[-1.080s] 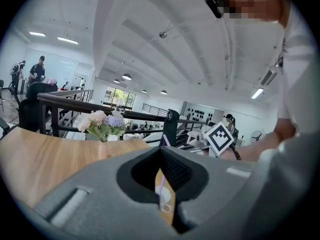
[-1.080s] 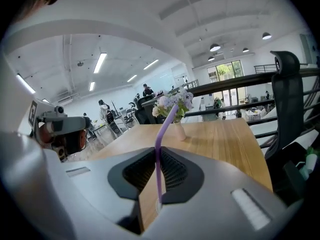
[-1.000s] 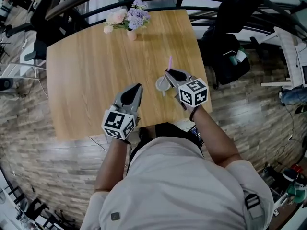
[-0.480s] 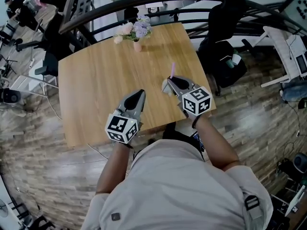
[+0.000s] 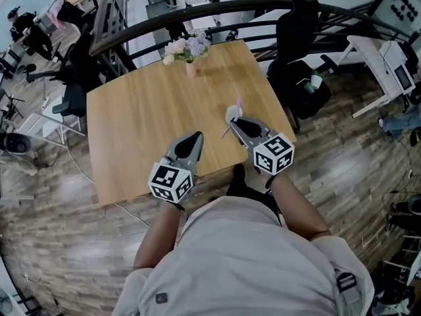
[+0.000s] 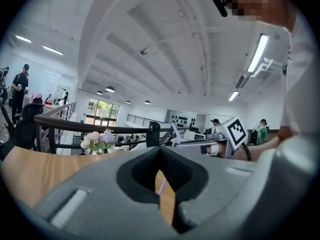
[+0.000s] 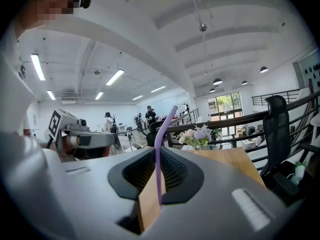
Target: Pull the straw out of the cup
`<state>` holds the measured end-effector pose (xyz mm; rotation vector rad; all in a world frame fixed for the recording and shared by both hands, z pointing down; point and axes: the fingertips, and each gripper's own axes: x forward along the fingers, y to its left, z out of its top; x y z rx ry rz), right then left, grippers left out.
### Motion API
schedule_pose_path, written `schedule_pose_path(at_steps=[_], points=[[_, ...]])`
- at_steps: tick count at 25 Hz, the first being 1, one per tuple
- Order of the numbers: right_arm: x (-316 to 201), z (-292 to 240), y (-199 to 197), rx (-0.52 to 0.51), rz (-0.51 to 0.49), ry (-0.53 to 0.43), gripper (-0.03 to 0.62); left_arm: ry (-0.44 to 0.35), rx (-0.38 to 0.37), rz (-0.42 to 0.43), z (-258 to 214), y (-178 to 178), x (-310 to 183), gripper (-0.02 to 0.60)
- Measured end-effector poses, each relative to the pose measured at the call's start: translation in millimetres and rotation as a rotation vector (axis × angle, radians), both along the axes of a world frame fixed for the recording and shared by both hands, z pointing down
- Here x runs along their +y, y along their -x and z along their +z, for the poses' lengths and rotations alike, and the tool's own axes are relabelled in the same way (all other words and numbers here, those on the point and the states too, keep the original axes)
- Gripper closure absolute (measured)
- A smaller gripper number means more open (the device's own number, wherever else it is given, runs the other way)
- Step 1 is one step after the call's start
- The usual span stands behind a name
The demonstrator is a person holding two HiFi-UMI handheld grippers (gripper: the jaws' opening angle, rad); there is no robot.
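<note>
Straw already clear of the cup, clamped upright in my right gripper over the table's right edge. My left gripper hangs closed, empty. Best now: firm pinch, straight lift, clear of the rim.

- Light wooden table: squarish top with rounded corners, standing on a grey-brown plank floor.
- Small vase of white, pink and lilac flowers: upright at the table's far edge, about mid-way along.
- Pale round cup: near the right edge, well apart from the vase.
</note>
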<state>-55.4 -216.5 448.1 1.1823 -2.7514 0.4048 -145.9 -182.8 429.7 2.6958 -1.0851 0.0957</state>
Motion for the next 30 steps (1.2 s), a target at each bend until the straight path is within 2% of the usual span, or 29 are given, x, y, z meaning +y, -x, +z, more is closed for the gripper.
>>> schedule_pose_path(at_steps=[9,15,30], points=[[50.9,-25.7,-3.4,-0.015,-0.011,-0.058,0.554,-0.032,0.013,0.009,-11.7,-6.4,37.5,0.577],[75.7,-38.5,-22.7,-0.028,-0.043,-0.071,0.554,-0.03,0.006,-0.011,-21.0,-27.6,58.1,0.577],[160.6,-49.5,-154.7,-0.046,-0.132,-0.078,0.554,-0.042,0.002,-0.084,-32.6,-168.0,135.8,0.577]])
